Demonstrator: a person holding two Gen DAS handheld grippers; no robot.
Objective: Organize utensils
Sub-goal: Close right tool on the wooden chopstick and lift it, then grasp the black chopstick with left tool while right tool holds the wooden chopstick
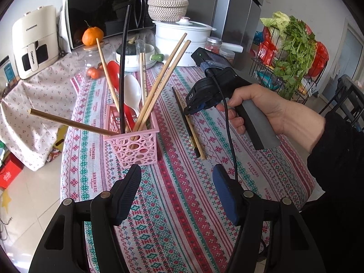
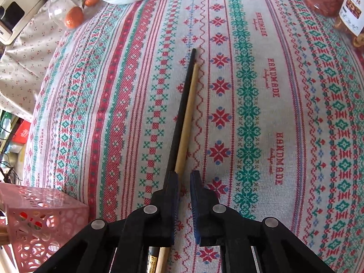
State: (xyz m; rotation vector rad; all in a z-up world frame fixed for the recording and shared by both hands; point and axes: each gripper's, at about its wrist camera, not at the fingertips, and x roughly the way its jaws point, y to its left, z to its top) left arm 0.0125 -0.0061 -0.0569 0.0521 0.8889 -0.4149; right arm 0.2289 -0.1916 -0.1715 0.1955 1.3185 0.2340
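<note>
Right hand-held gripper [image 2: 183,177] sits w/ jaws nearly closed over near ends of black chopstick [image 2: 182,113] & wooden chopstick [image 2: 188,118], side by side on table [image 2: 284,91]; firm pinch? can't tell. Long axes run straight ahead. Left hand-held gripper [image 1: 176,190] hangs released, farther off, by pink basket [image 1: 136,147].

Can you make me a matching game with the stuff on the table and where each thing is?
Things:
1. white spoon
2. black chopstick
3. orange
4. woven lidded basket

Places:
A. in front of the microwave
B. on top of the white pot
C. standing in the pink basket
D. lying flat on the tablecloth beside a wooden chopstick

Pairs: 1-C, 2-D, 3-A, 4-B
</note>
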